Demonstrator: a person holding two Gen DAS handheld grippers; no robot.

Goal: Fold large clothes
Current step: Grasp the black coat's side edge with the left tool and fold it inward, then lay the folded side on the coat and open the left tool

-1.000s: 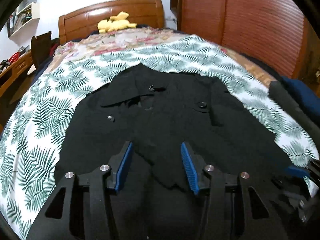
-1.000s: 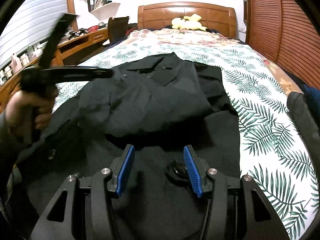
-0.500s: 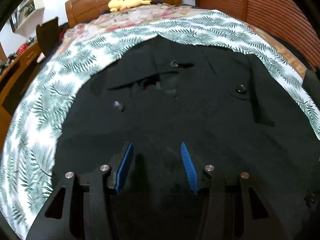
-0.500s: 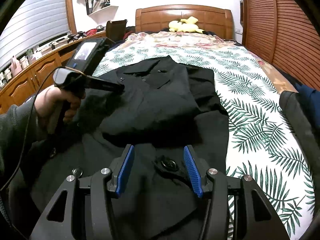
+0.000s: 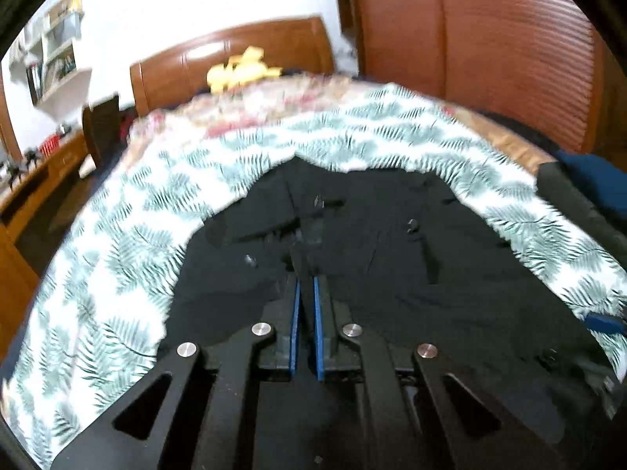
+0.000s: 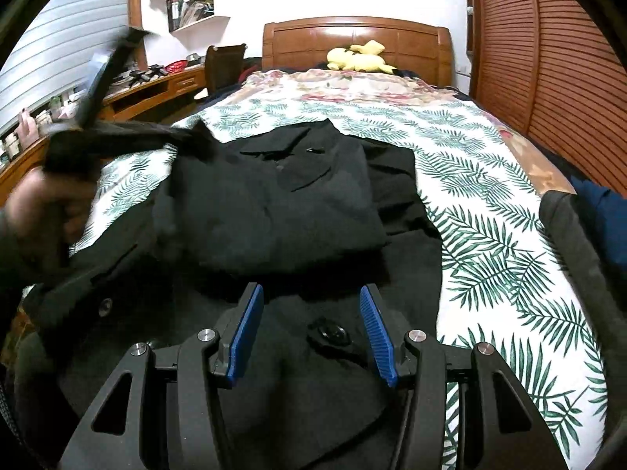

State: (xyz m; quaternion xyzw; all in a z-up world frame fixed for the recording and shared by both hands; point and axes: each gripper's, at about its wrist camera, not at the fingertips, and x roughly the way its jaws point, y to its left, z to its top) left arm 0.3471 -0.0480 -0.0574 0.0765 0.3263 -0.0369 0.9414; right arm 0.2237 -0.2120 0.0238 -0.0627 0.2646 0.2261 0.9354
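Observation:
A large black coat [image 6: 282, 211] with buttons lies spread on a bed with a leaf-print sheet [image 6: 490, 211]; one side is folded over its middle. In the left wrist view my left gripper [image 5: 306, 286] is shut on a ridge of the black coat [image 5: 392, 266] and lifts it. The same gripper shows in the right wrist view [image 6: 184, 137] at the coat's left shoulder, blurred, held by a hand. My right gripper [image 6: 309, 301] is open and empty above the coat's lower part, with a black button [image 6: 331, 333] between its blue pads.
A yellow plush toy [image 6: 358, 58] lies at the wooden headboard [image 6: 352, 39]. A wooden desk with clutter [image 6: 129, 90] runs along the left. A slatted wooden wardrobe [image 6: 548, 58] stands on the right. Dark clothes [image 6: 580, 227] lie at the bed's right edge.
My left gripper has closed on the coat fabric and pulled up and back with it. My right gripper has stayed open, nearly still over the button.

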